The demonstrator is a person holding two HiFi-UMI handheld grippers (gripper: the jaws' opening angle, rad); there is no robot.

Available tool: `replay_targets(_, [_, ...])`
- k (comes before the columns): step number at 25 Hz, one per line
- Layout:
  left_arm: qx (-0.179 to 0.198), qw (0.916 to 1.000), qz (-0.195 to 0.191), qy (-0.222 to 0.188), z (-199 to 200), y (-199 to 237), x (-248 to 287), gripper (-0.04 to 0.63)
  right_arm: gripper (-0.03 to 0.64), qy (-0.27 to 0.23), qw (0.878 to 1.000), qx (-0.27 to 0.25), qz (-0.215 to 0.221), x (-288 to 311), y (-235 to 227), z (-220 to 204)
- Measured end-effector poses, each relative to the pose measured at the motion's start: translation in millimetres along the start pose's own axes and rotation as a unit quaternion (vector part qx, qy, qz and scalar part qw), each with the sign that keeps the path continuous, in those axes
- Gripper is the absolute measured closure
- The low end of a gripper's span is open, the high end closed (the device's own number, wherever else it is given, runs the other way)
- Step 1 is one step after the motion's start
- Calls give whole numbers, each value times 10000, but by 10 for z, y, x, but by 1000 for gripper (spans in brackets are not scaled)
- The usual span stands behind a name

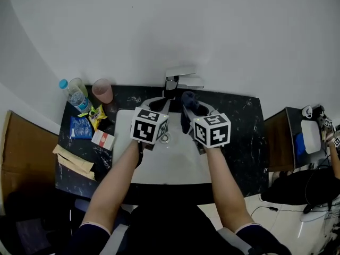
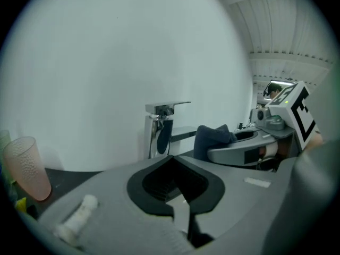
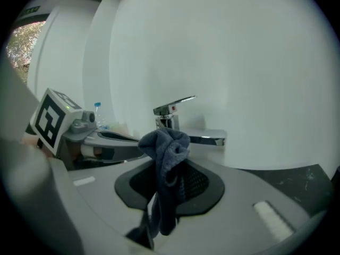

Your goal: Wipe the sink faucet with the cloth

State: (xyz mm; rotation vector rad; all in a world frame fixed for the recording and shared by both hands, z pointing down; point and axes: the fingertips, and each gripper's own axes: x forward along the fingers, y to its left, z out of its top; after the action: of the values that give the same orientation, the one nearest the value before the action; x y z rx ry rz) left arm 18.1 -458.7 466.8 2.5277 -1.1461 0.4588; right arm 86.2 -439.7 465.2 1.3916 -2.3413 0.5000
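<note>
Your right hand-held gripper (image 3: 166,198) pinches the blue cloth (image 3: 166,147) before the faucet (image 3: 173,115); your left hand-held gripper (image 2: 175,190) is closed, empty.

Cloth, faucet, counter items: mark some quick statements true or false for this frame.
1. The right gripper is shut on the cloth. True.
2. The left gripper grips a cup. False: the left gripper is shut and empty; the pink cup stands on the counter.
3. The faucet stands at the back of the sink, beyond both grippers. True.
4. The water bottle lies in the sink. False: the water bottle stands on the counter, left of the sink.
</note>
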Motion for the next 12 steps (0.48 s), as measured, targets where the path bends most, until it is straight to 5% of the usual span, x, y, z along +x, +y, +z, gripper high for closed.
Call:
replay_targets(3, [106,9996,-138,-219,218,-209,128,584,529,-243,9995,76,-159,-239,-182,98])
replay_targets(12, [63,9989,-237,-407,443,-752,677,419,529,-541,9969,222,-533,-785,-716,132])
